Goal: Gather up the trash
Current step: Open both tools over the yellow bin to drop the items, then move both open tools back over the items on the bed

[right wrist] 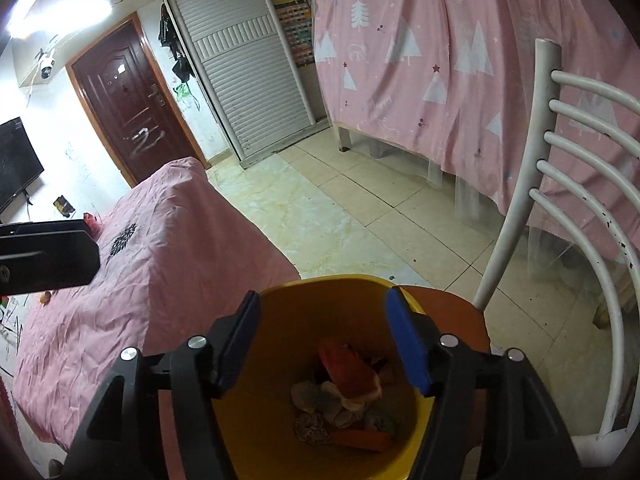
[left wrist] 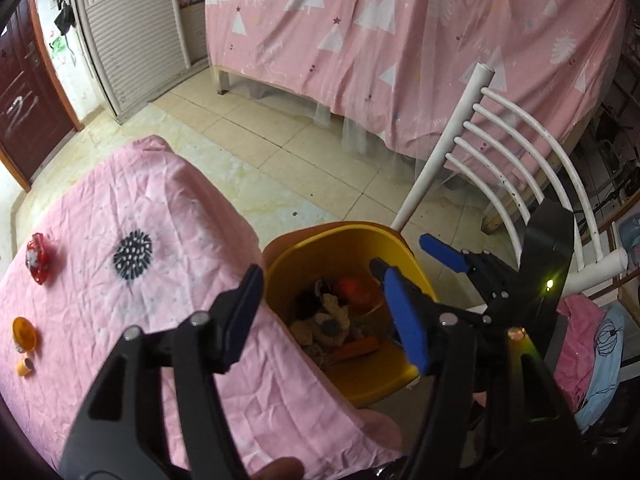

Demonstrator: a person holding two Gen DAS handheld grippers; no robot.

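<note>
A yellow bin stands on a chair seat beside the pink-covered table; it holds crumpled wrappers and red and orange scraps. My left gripper is open and empty, above the table's right edge and the bin. My right gripper is open and empty over the bin's far side; in the right wrist view it hangs directly over the bin and its trash. On the table lie a red wrapper, an orange cap and a small orange piece.
A white slatted chair back rises right of the bin. A black spiky print marks the tablecloth. A bed under a pink sheet stands behind, with tiled floor between. A dark door and a wardrobe are at the far left.
</note>
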